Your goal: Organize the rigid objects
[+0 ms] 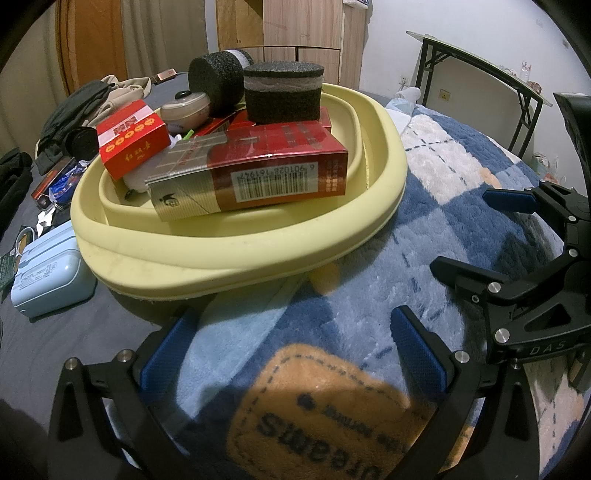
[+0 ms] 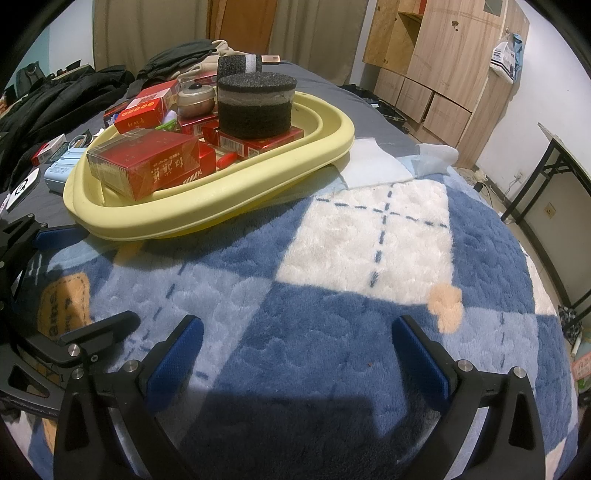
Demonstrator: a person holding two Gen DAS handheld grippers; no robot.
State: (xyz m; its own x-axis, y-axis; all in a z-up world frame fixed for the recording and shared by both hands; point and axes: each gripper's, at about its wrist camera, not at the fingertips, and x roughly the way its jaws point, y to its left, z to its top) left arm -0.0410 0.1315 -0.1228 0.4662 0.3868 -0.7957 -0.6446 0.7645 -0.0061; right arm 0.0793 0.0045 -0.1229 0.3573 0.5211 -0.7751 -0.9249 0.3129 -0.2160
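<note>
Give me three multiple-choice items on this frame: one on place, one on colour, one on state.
1. Where does the upright black foam cylinder stand?
A. on red boxes in the basin
B. on the blanket
C. on the floor

2. What colour is the basin?
A. pale yellow
B. green
C. white

3. How are the left tool and right tool?
A. both open, empty
B. both shut on boxes
C. one holds the basin

Answers:
1 A, it sits on the red boxes.
2 A, its rim is pale yellow.
3 A, only blanket shows between the fingers.

A home bedroom: a bed under a plush checked blanket (image 2: 332,295), heaped clothes (image 2: 74,92), wooden wardrobes (image 2: 443,55), curtains (image 2: 147,29) and a folding table (image 2: 561,158) by the wall.
</note>
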